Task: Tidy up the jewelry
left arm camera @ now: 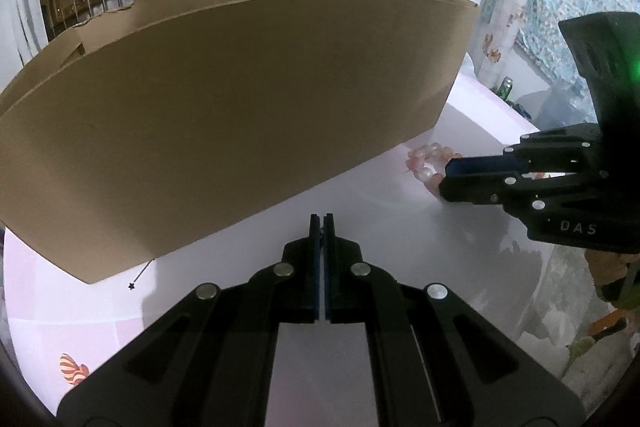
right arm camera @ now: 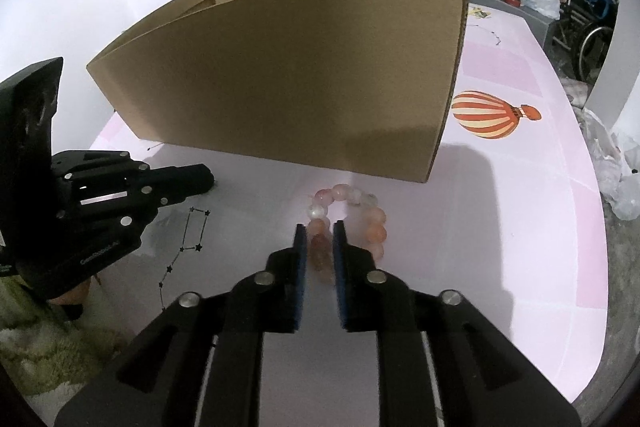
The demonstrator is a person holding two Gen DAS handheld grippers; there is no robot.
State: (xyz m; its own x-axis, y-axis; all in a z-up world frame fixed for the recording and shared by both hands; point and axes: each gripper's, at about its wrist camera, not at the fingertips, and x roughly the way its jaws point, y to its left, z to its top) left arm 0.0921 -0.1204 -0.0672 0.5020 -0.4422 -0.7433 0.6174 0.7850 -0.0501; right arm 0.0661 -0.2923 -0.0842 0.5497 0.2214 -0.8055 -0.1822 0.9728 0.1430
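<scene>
A bracelet of pink and orange beads (right arm camera: 374, 227) lies on the pale pink table (right arm camera: 500, 227), just in front of a large open cardboard box (right arm camera: 300, 87). My right gripper (right arm camera: 320, 225) straddles the bracelet's near-left side, jaws a little apart, with beads between the pads and the bracelet resting on the table. From the left wrist view the same bracelet (left arm camera: 430, 153) sits at the right gripper's (left arm camera: 446, 175) tips, by the box (left arm camera: 240, 107) corner. My left gripper (left arm camera: 322, 217) is shut above the table before the box; a thin dark speck shows between its pads. It appears as the left gripper (right arm camera: 208, 181) at left.
The box fills the back of the table. A hot-air balloon print (right arm camera: 492, 115) and a star-line print (right arm camera: 188, 239) mark the tablecloth. Plastic bags (right arm camera: 620, 179) lie past the right edge, a wheelchair (right arm camera: 588, 39) behind. Fluffy green fabric (right arm camera: 48, 347) sits at lower left.
</scene>
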